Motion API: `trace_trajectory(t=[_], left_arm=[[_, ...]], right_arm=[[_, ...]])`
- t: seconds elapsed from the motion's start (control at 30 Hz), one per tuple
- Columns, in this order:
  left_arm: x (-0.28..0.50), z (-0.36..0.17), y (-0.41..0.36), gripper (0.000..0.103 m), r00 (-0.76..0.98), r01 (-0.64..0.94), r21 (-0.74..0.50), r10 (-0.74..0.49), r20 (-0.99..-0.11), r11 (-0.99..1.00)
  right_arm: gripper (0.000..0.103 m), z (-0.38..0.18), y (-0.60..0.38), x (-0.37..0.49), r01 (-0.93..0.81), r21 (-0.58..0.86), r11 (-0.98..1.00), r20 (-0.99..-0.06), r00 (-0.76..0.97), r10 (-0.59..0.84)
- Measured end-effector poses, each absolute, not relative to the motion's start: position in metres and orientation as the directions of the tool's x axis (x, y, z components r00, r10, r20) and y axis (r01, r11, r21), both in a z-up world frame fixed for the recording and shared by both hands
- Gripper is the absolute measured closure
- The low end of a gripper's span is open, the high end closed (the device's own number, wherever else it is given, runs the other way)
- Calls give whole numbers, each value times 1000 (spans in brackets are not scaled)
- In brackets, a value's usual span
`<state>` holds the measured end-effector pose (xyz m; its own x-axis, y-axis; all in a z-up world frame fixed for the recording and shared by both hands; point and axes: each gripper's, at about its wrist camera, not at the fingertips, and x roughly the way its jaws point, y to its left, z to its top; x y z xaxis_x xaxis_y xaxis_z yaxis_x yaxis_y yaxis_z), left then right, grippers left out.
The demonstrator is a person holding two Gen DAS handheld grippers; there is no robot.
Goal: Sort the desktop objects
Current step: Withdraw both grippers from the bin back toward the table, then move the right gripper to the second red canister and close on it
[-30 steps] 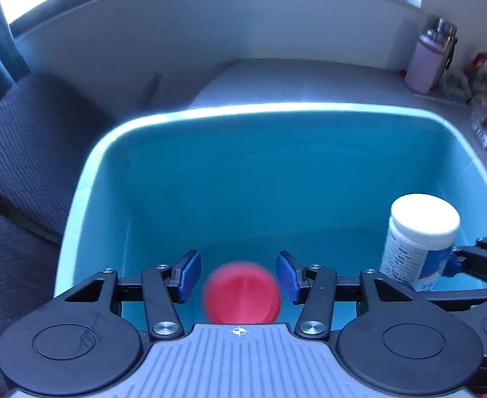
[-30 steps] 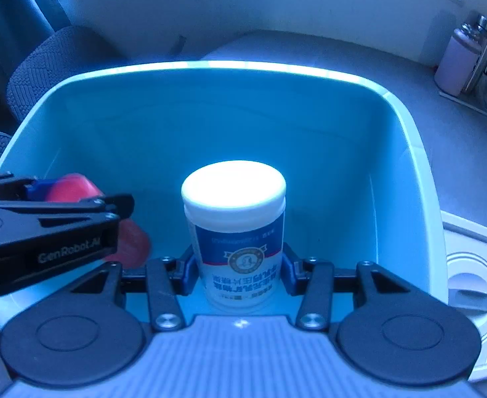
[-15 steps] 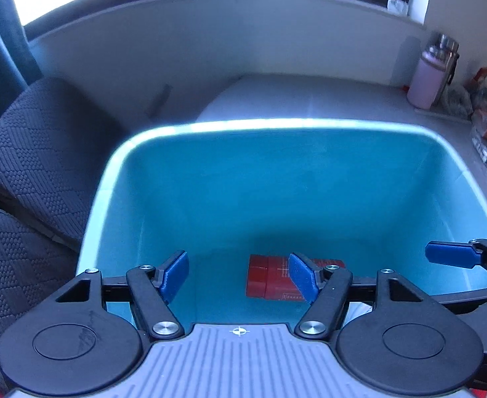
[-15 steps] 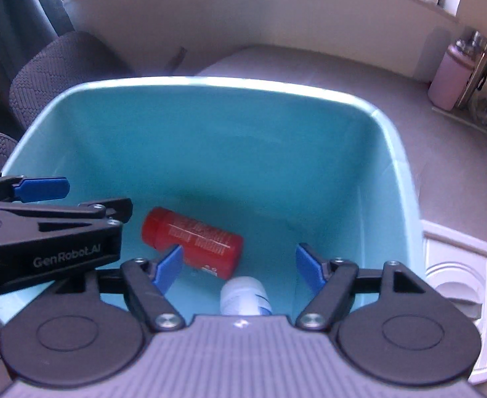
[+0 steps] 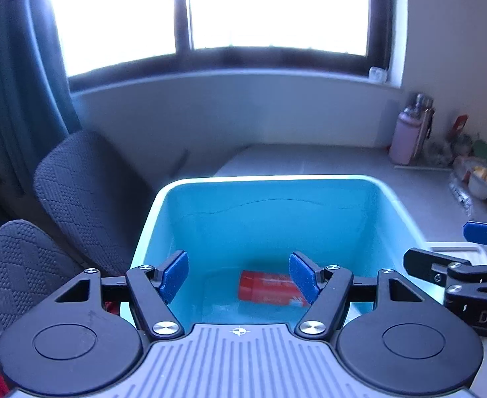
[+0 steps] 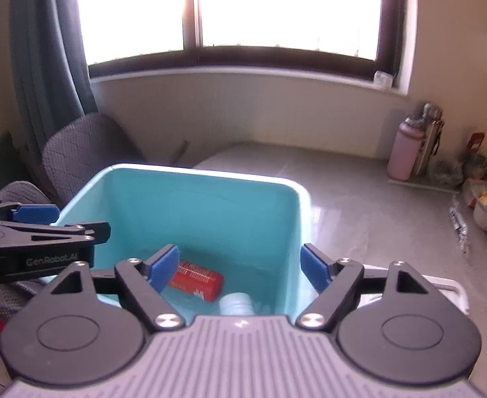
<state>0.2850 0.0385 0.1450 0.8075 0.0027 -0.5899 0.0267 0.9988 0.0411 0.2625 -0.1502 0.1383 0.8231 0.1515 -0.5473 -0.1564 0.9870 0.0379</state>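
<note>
Bright window [image 5: 276, 10] and teal curtain [image 5: 7, 83] behind a grey matte surface [image 6: 359, 205]; landmark is the teal bin [image 5: 309, 199], smooth rigid plastic with rounded corners and a pale rim, sitting at the surface's near edge. Left tool [image 5: 240, 278] hangs above the bin, blue pads wide apart, nothing held; right tool [image 6: 240, 267] likewise spread and empty, over the bin's right wall. Red canister [image 5: 270, 287] lies on its side on the bin floor, glossy cylinder with printed label; white-capped bottle [image 6: 236, 303] lies just beside it, mostly hidden by the right tool body. Both tipped over, likely because they were released from above, not set down. Dark woven-fabric chairs [image 5: 87, 195] left of the bin. Pink bottle [image 6: 404, 152] stands well beyond the bin to the right, next to clutter. White tray-like piece [image 6: 449, 285] just right of the bin, unclear what.
</note>
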Motion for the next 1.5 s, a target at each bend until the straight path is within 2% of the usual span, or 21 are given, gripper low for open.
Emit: trace_trajectory(t=[0.1,0.47,0.73,0.97,1.1,1.27,1.5], left_arm=[[250,148,26,25,823,-1,25,15,-568,1000],[133,105,30,25,798,-65,16,62,-600,998],[81,71,26,25,811,-51,38,64,-581,998],[58,42,17,25,815,-61,68,89,-573,996],[51,21,19,25,818,-64,25,67,-571,998],[60,-3,21,25,762,-52,12,48,-646,999],[70,-10,37,25,755,-139,-12,98,-649,990]], right_arm=[[17,137,-170,229,-153,52,987,-499,852,158],[14,83,-200,129,-107,59,993,-485,866,122],[14,47,-207,78,-121,31,992,-464,878,122],[14,9,-213,54,-117,40,992,-447,886,122],[14,-13,-215,51,-110,72,991,-446,885,131],[14,-38,-211,54,-118,84,989,-439,887,143],[13,-53,-209,64,-114,95,989,-416,898,143]])
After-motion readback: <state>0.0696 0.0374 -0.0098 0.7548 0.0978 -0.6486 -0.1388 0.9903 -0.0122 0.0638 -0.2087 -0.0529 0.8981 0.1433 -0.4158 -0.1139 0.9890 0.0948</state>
